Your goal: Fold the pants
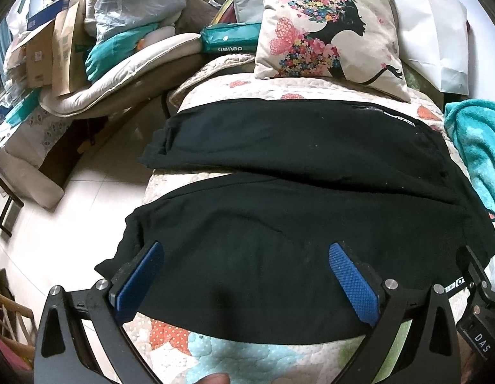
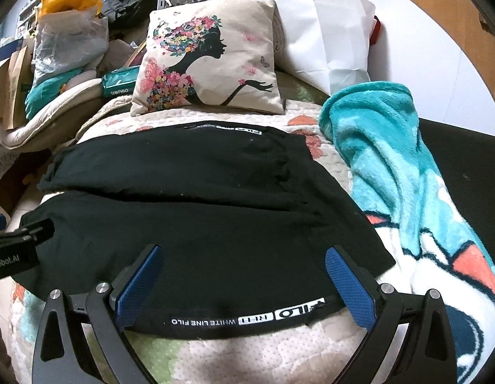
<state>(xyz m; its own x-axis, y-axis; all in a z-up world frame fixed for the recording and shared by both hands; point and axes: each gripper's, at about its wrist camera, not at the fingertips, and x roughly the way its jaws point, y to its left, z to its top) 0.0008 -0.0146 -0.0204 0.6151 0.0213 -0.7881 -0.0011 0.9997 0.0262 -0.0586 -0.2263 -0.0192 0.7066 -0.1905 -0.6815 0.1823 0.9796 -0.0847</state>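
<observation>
Black pants lie spread flat on a quilted bed cover, the two legs running left, the waist to the right. In the right wrist view the pants show a white-lettered side stripe along the near edge. My left gripper is open over the near leg, its blue pads wide apart and empty. My right gripper is open over the near hip edge, empty. The right gripper's body shows at the right edge of the left wrist view.
A printed cushion and a white bag stand at the back. A teal fleece blanket lies right of the pants. Piled bags and boxes sit at the left, with tiled floor beyond the bed's left edge.
</observation>
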